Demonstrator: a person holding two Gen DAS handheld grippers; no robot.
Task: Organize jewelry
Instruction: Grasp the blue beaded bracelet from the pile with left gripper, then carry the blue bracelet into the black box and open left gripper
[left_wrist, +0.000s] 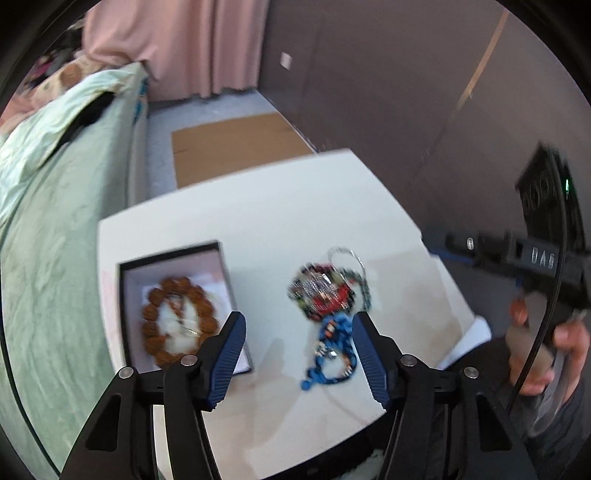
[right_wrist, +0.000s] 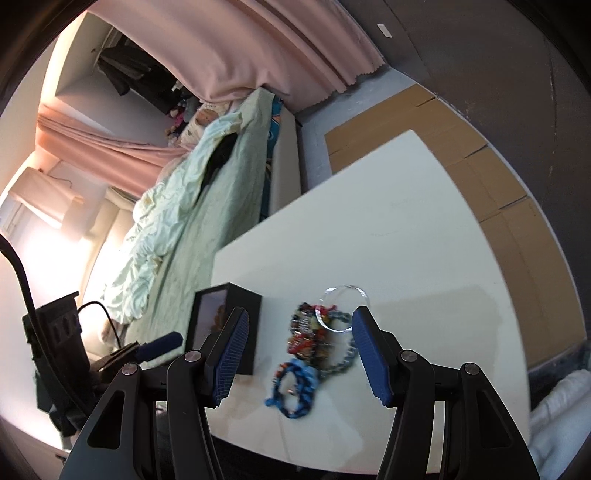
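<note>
A black jewelry box (left_wrist: 177, 306) with a pale lining sits on the white table (left_wrist: 258, 206) and holds a brown wooden bead bracelet (left_wrist: 177, 325). To its right lies a heap: a blue beaded bracelet (left_wrist: 332, 350), a red and multicoloured bracelet (left_wrist: 325, 291) and a clear bangle (left_wrist: 347, 258). My left gripper (left_wrist: 299, 354) is open above the table, between box and heap. My right gripper (right_wrist: 299, 354) is open above the blue bracelet (right_wrist: 295, 387) and heap (right_wrist: 310, 332); the clear bangle (right_wrist: 341, 308) and box (right_wrist: 225, 328) show there too.
A bed with a pale green quilt (left_wrist: 48, 206) runs along the table's left side. Flat cardboard (left_wrist: 236, 147) lies on the floor beyond the table. A dark wall (left_wrist: 406, 92) stands to the right. The right hand-held gripper (left_wrist: 535, 266) shows at the right edge.
</note>
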